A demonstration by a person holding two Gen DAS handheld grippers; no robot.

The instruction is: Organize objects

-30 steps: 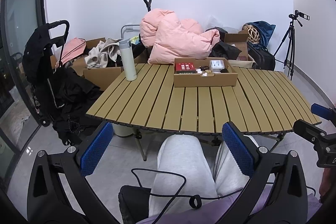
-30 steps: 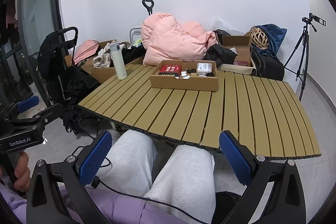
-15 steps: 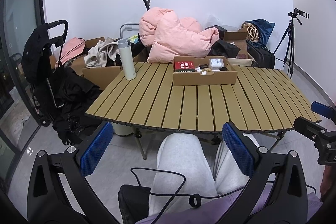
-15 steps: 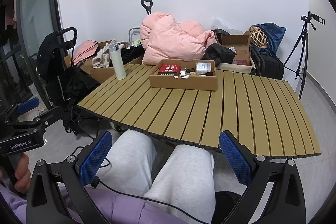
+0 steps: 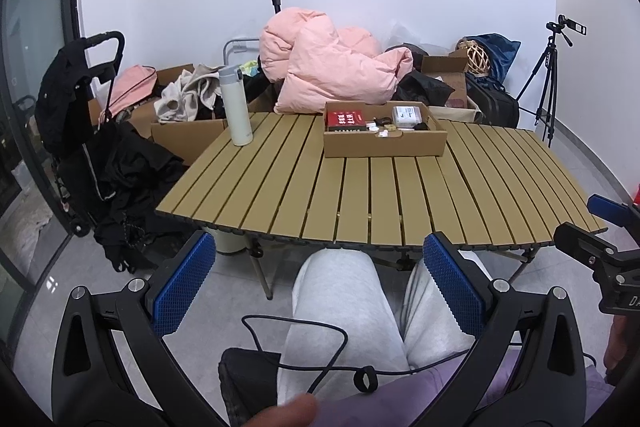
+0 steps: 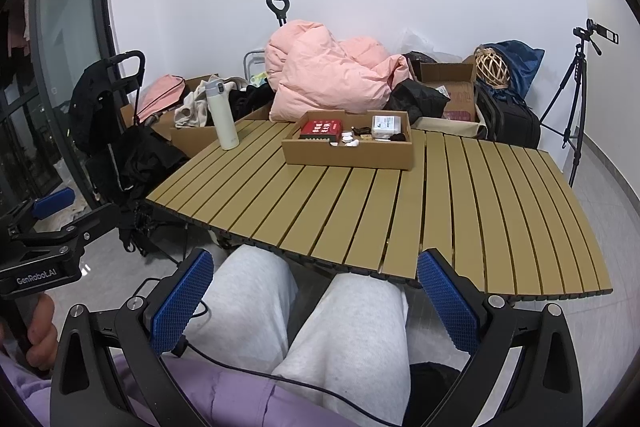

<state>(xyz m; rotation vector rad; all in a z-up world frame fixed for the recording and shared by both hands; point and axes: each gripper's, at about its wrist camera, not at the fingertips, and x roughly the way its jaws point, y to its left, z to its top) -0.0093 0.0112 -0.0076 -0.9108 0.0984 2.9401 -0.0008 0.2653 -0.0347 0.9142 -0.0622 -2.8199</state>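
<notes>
The small pale and dark bits (image 6: 352,141) lying among the contents of the shallow brown cardboard tray (image 6: 348,157) are too small to identify, and the print on the red flat box (image 6: 321,129) and on the white labelled packet (image 6: 385,125) cannot be read. The tray's near wall hides its floor. The pink puffy quilt (image 5: 332,69) covers most of whatever sits behind it. The right-hand black gripper with blue pads (image 5: 608,227) is cut by the left wrist view's edge, so its fingers do not show whole there. The slatted tan table's (image 6: 500,211) legs are mostly hidden beneath it.
</notes>
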